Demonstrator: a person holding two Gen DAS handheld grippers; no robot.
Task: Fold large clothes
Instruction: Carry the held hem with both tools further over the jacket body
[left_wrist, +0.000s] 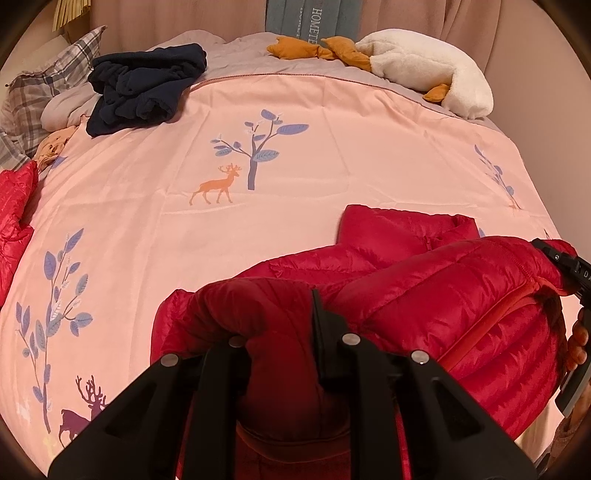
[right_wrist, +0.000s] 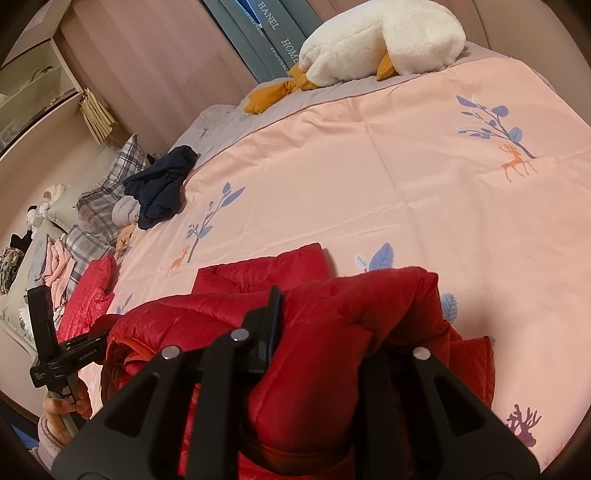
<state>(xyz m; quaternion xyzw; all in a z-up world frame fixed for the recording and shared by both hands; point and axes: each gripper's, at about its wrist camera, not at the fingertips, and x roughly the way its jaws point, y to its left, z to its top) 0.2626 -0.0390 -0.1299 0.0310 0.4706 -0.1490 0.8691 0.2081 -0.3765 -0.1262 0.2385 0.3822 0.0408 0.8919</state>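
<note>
A red puffer jacket (left_wrist: 424, 295) lies bunched on the pink bedspread (left_wrist: 295, 166) near its front edge. My left gripper (left_wrist: 280, 332) is shut on a thick fold of the jacket; the fabric bulges between the fingers and hides the left tip. My right gripper (right_wrist: 321, 332) is shut on another fold of the same jacket (right_wrist: 351, 314), lifted off the bed. The right gripper's body shows at the right edge of the left wrist view (left_wrist: 569, 266); the left gripper's body shows at the left of the right wrist view (right_wrist: 62, 354).
A dark navy garment (left_wrist: 144, 88) lies crumpled at the far left of the bed. A second red quilted garment (left_wrist: 14, 210) lies at the left edge. A white plush goose (left_wrist: 428, 70) and plaid pillows (left_wrist: 40, 85) sit at the head. Shelves (right_wrist: 33, 92) stand beside the bed.
</note>
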